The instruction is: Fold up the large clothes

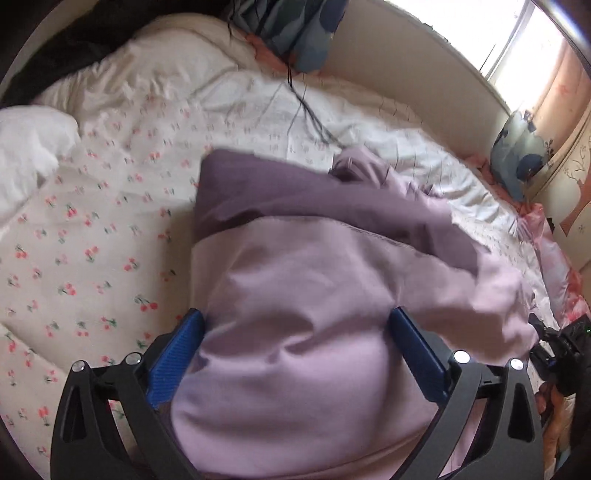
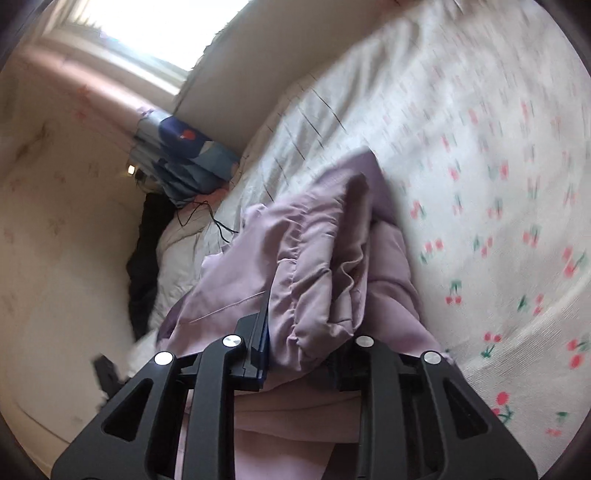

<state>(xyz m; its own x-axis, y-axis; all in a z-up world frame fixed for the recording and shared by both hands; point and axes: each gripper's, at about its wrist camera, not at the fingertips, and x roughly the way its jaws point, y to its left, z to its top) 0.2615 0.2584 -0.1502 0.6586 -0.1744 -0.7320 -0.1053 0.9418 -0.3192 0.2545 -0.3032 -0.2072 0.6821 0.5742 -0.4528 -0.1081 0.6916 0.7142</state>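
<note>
A large lilac garment [image 1: 314, 277] lies bunched on a bed quilt with a cherry print [image 1: 92, 240]. My left gripper [image 1: 295, 317] hovers over it, open wide. The cloth bulges up between its blue-padded fingers [image 1: 177, 354], and the pads do not pinch it. In the right wrist view the same garment [image 2: 321, 229] is gathered in folds. My right gripper [image 2: 303, 332] is shut on a thick bunch of it. One blue pad [image 2: 263, 332] shows at the left of the bunch. The other finger is hidden under the cloth. The quilt [image 2: 498, 184] stretches away to the right.
A white pillow [image 1: 29, 147] sits at the left edge of the bed. A thin black cable [image 1: 306, 107] trails over the quilt beyond the garment. Blue patterned bundles [image 1: 295, 29] [image 1: 517, 158] rest against the beige bed surround [image 1: 406, 74]. Dark cloth [image 1: 55, 55] lies at the far left.
</note>
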